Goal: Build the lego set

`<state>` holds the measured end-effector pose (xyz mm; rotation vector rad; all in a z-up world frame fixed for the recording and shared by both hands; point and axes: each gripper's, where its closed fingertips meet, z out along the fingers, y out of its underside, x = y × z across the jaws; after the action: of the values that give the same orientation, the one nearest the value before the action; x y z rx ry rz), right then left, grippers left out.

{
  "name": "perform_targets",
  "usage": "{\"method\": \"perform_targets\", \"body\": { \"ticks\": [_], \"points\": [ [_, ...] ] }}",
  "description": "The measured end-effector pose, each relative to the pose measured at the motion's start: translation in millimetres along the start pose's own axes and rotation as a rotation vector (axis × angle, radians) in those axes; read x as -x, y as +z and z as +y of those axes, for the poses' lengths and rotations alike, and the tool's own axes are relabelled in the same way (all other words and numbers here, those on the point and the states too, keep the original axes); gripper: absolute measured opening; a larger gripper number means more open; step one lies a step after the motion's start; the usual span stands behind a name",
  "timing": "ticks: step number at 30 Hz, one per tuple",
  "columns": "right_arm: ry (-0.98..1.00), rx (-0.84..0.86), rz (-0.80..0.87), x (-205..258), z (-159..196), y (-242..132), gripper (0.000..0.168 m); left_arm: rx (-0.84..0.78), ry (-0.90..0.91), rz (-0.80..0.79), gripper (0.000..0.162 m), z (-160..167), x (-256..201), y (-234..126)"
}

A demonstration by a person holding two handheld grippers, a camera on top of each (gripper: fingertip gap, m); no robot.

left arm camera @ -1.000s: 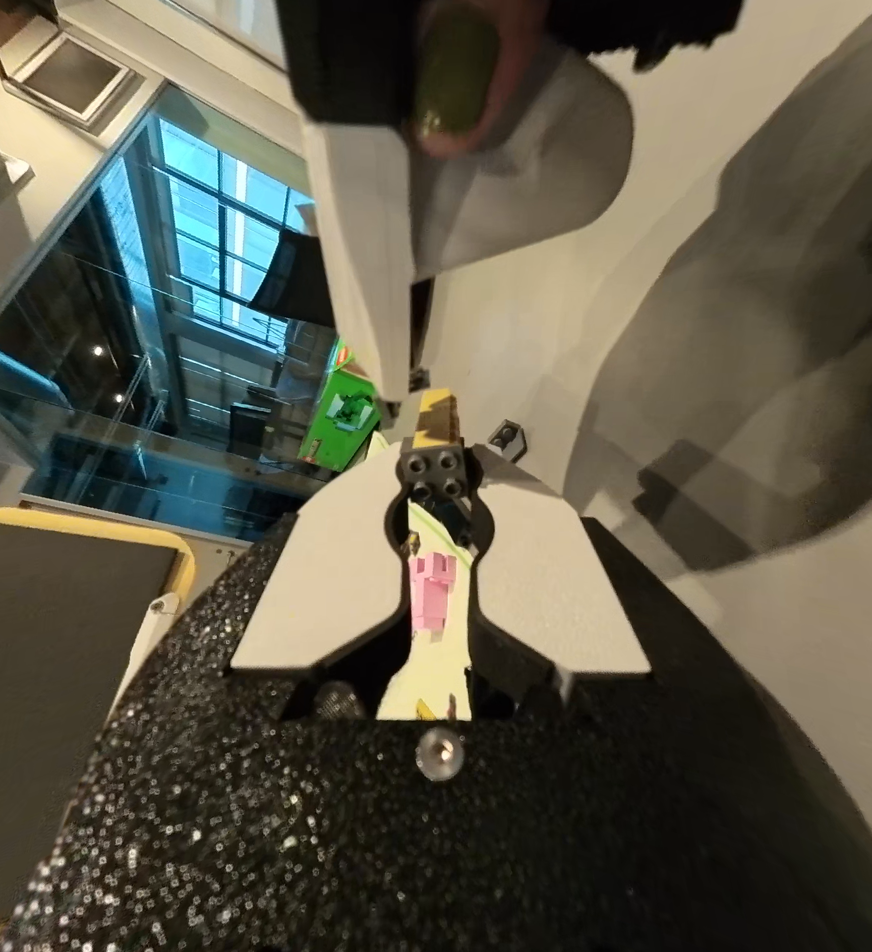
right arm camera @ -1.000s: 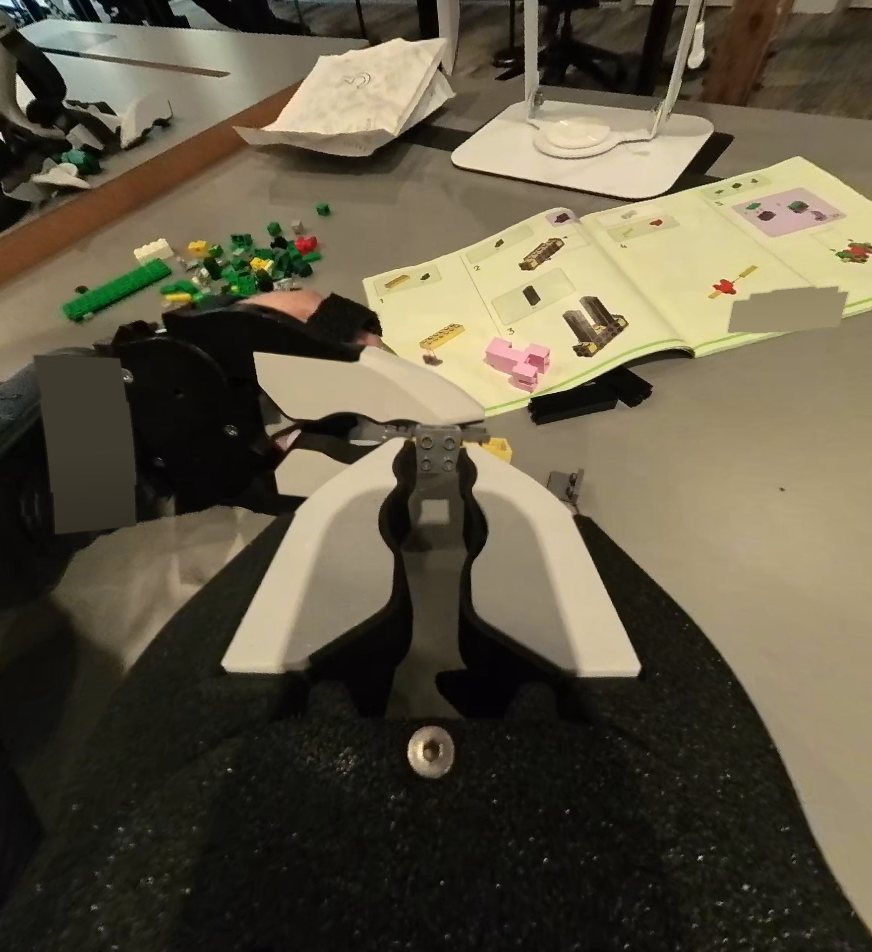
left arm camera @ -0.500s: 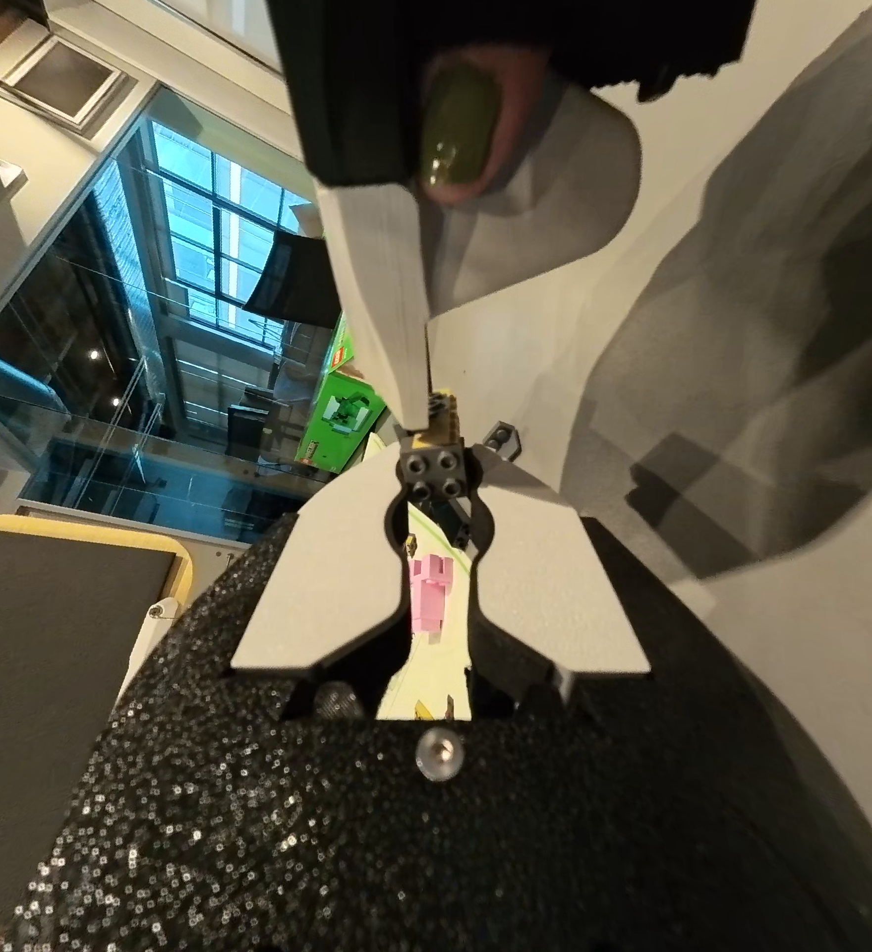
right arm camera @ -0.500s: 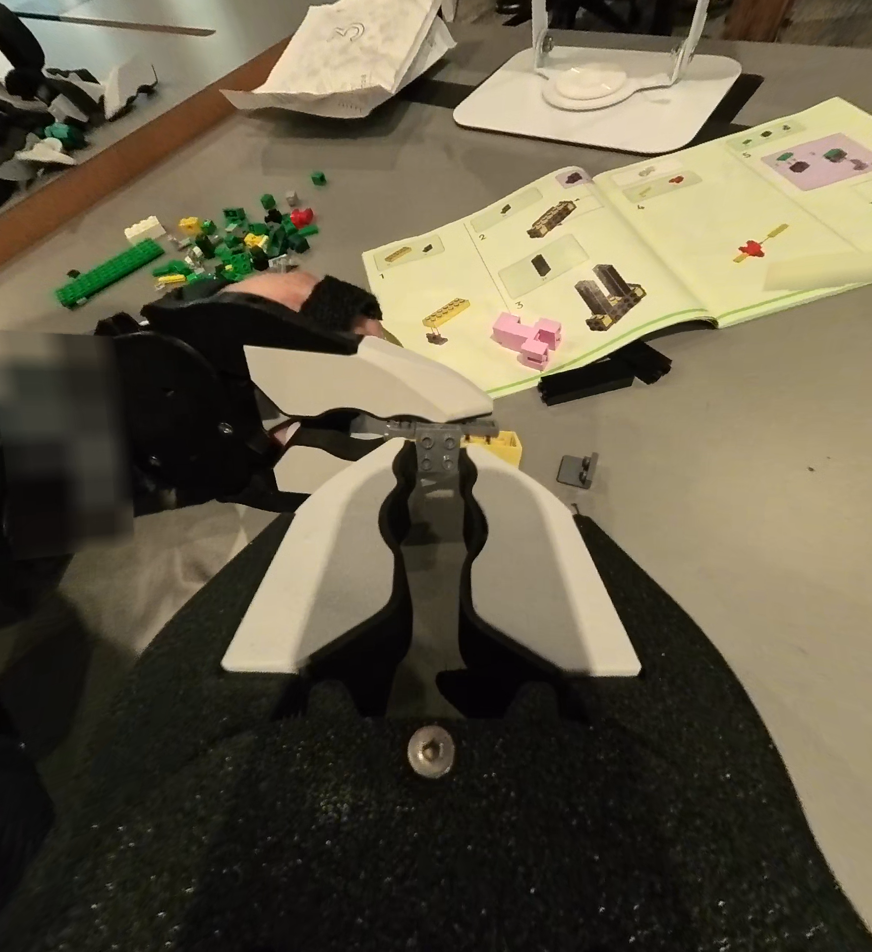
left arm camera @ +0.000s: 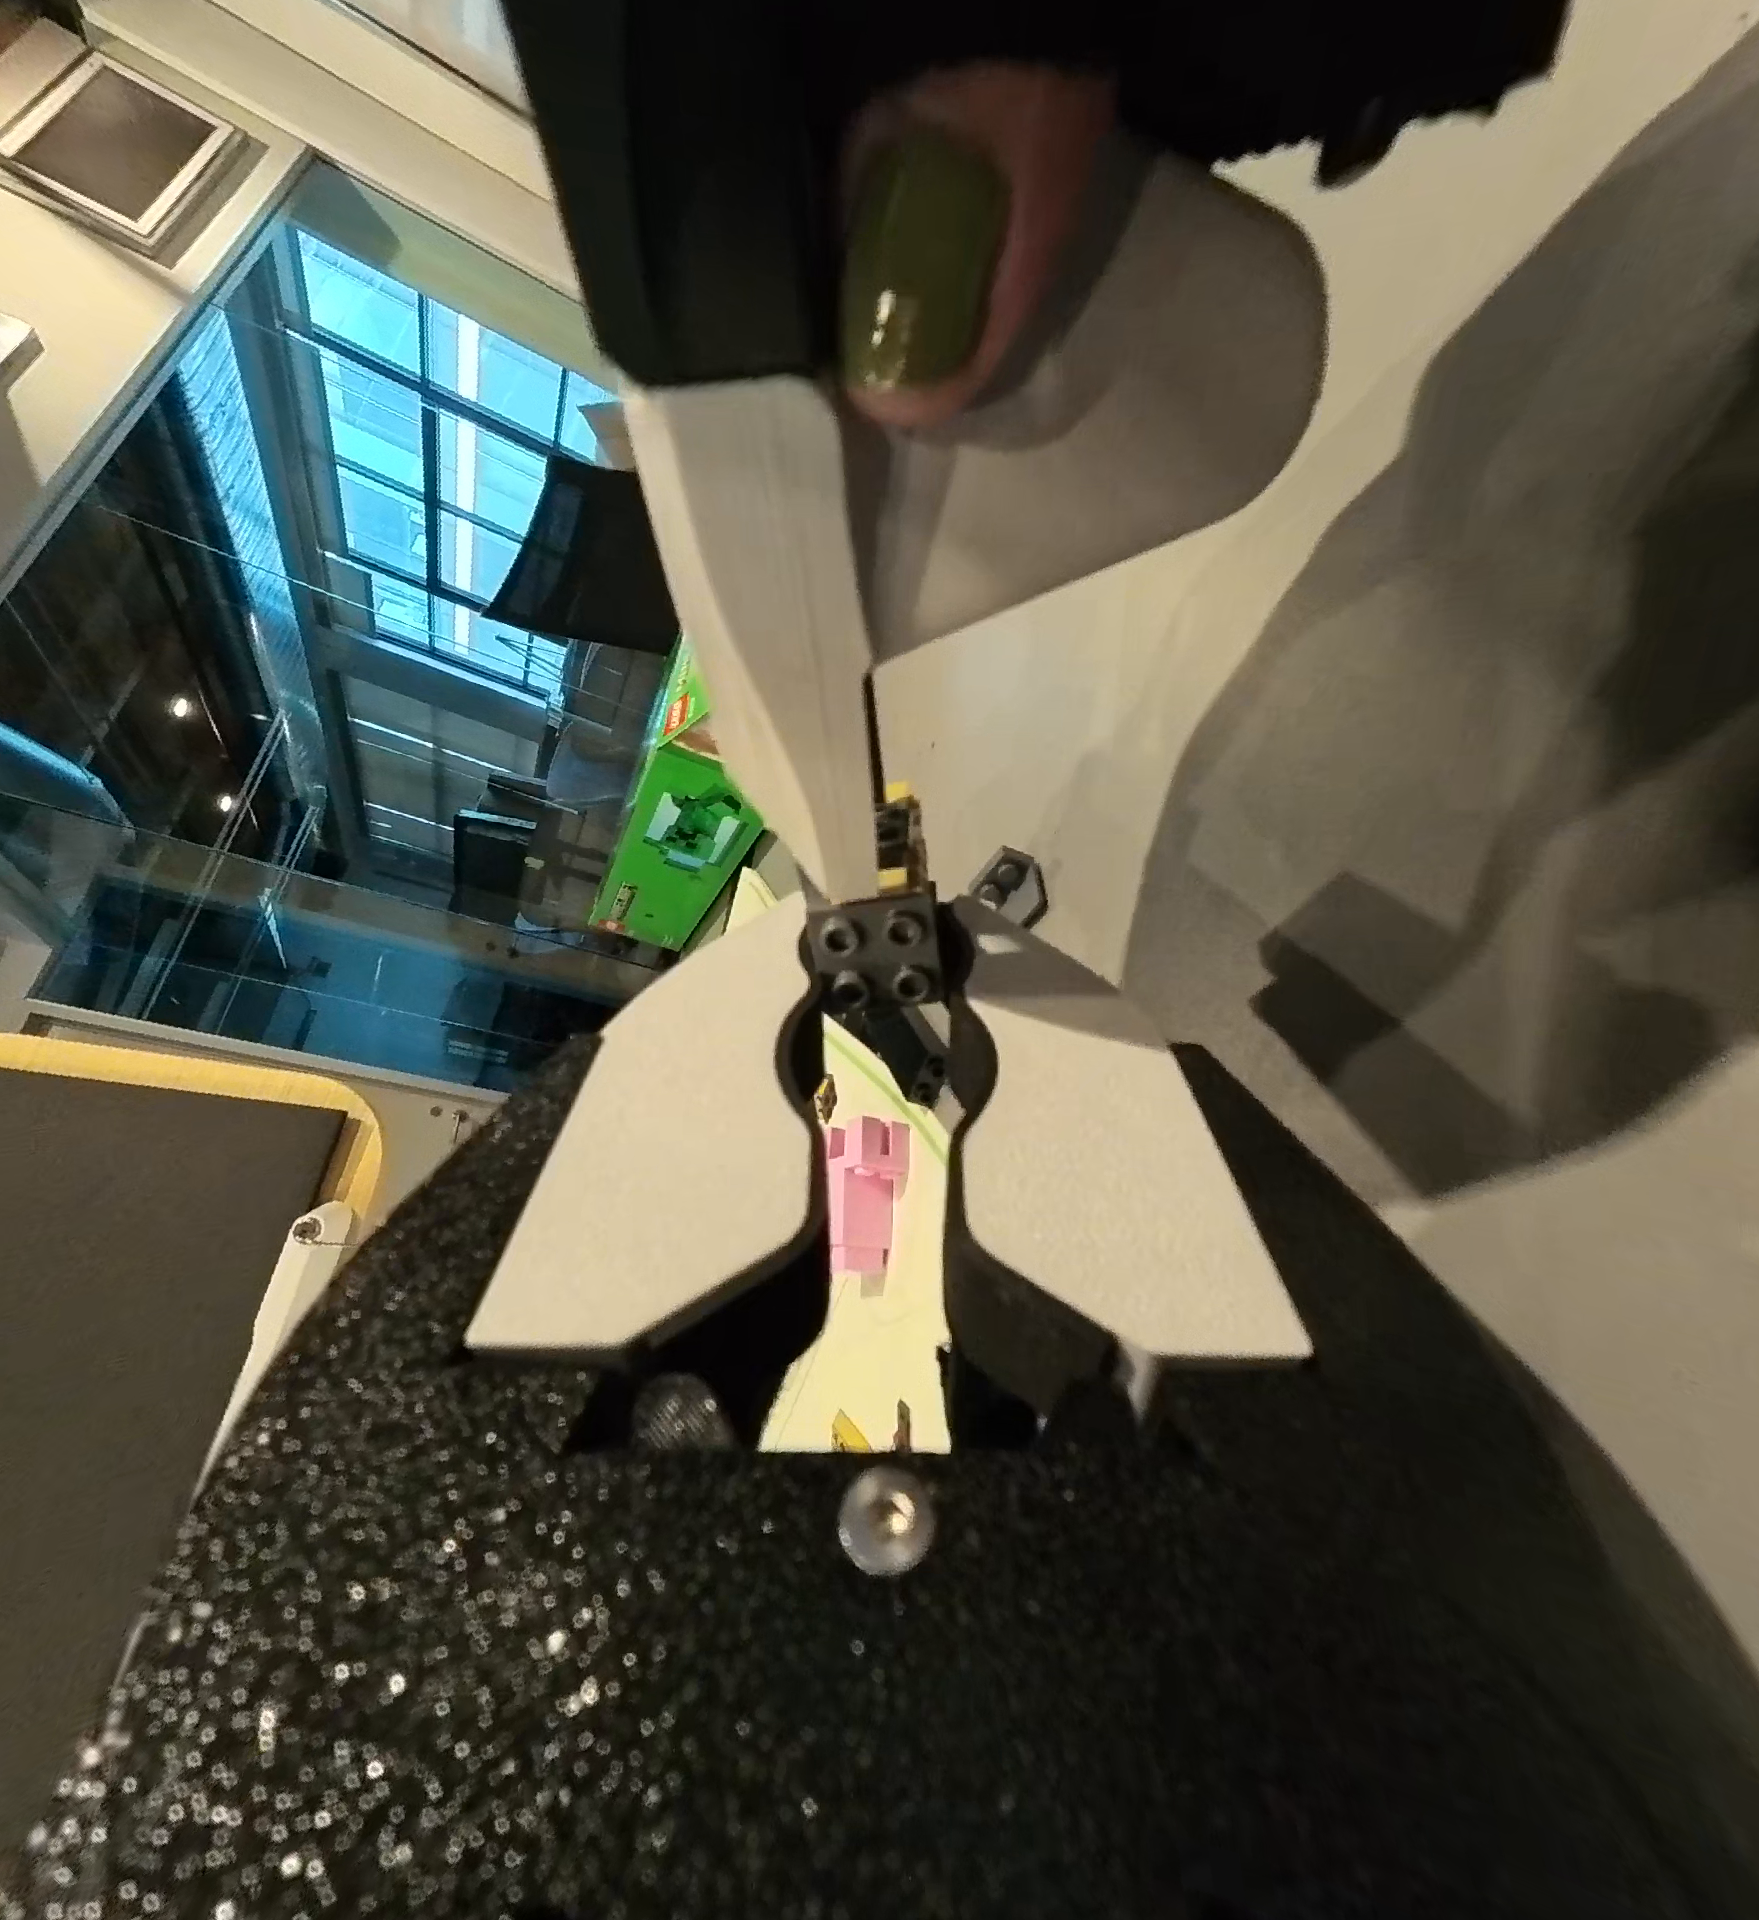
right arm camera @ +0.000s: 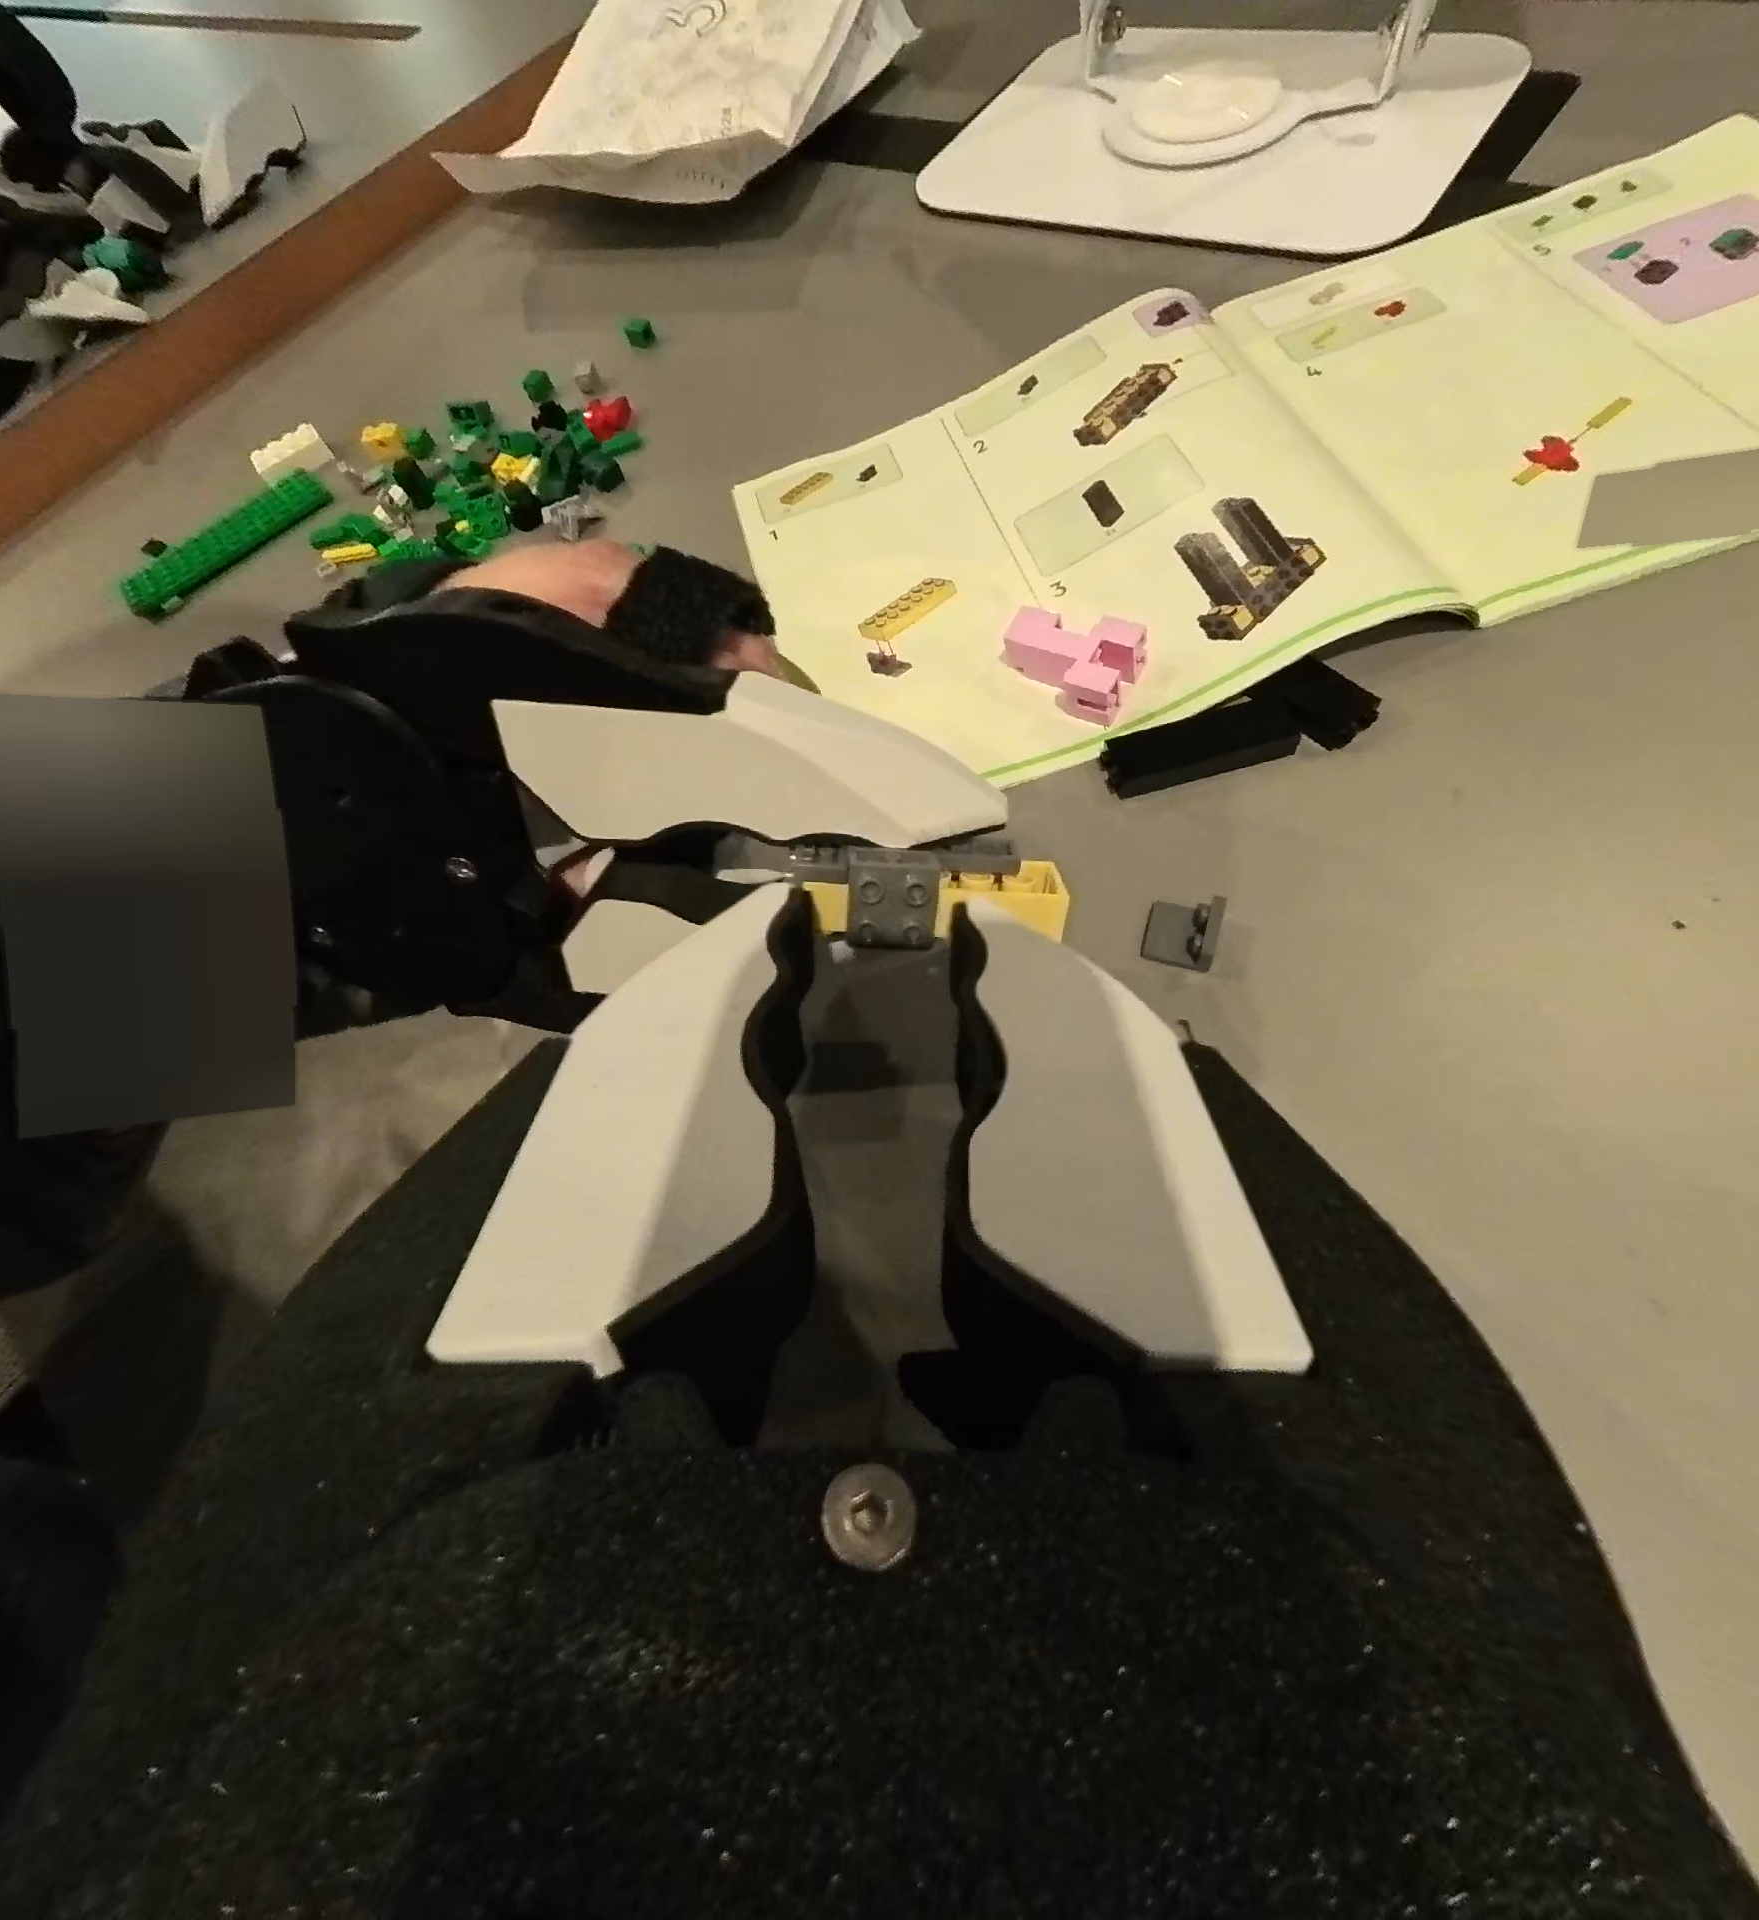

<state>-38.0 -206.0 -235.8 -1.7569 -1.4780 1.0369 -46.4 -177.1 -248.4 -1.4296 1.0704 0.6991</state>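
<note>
My left gripper (left arm camera: 875, 961) is shut on a dark grey studded plate (left arm camera: 877, 951). In the right wrist view it comes in from the left (right arm camera: 958, 826), and the plate shows edge-on (right arm camera: 906, 854). My right gripper (right arm camera: 893, 909) is shut on a small grey 2x2 piece (right arm camera: 893, 896) and presses it against that plate. In the left wrist view the right gripper (left arm camera: 870, 868) points down onto my fingertips. A yellow brick (right arm camera: 1015, 894) sits just behind the joint; I cannot tell whether it is attached. Both grippers are low over the grey table (right arm camera: 1477, 935).
An open instruction booklet (right arm camera: 1270, 468) lies ahead with a pink pig (right arm camera: 1072, 655) on it. Black bricks (right arm camera: 1228, 727) and a small grey piece (right arm camera: 1181, 930) lie nearby. A pile of loose bricks (right arm camera: 480, 468), a green plate (right arm camera: 220, 545), a paper bag (right arm camera: 698, 94) and a white stand base (right arm camera: 1228, 135) lie beyond. Left and right tips are no more than a few centimetres apart.
The right gripper has come down closer onto the left gripper's tips, bringing the two grey pieces together. Both grippers stay shut.
</note>
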Motion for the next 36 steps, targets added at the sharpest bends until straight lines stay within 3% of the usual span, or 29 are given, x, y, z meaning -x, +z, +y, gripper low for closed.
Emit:
{"method": "perform_targets", "body": {
  "ticks": [4,7,13,16,18,26,36],
  "points": [
    [-0.040,-0.006,-0.005,0.5,-1.4,-4.8,0.032,-0.003,-0.042,0.004,0.019,1.3,1.4,-0.3],
    [-0.179,-0.062,-0.024,2.2,-9.9,-15.2,0.038,-0.016,-0.098,0.007,0.019,2.2,4.4,-1.2],
    [-0.688,-0.013,0.072,-15.9,-4.7,-29.9,0.031,-0.102,-0.222,0.066,0.018,-4.3,3.9,-5.3],
    [-0.993,0.029,0.080,-12.0,1.1,-29.8,0.028,-0.183,-0.263,0.123,0.018,-14.7,-0.4,-9.8],
    [-1.094,0.067,0.032,-7.3,7.2,-28.0,0.028,-0.248,-0.287,0.164,0.018,-23.0,-3.0,-14.3],
    [-1.206,0.096,-0.067,-0.1,9.3,-29.6,0.021,-0.340,-0.321,0.228,0.018,-34.4,-6.6,-22.1],
    [-1.194,0.097,-0.109,2.4,10.4,-27.8,0.011,-0.357,-0.326,0.251,0.018,-36.0,-8.5,-23.7]
  ]
}}
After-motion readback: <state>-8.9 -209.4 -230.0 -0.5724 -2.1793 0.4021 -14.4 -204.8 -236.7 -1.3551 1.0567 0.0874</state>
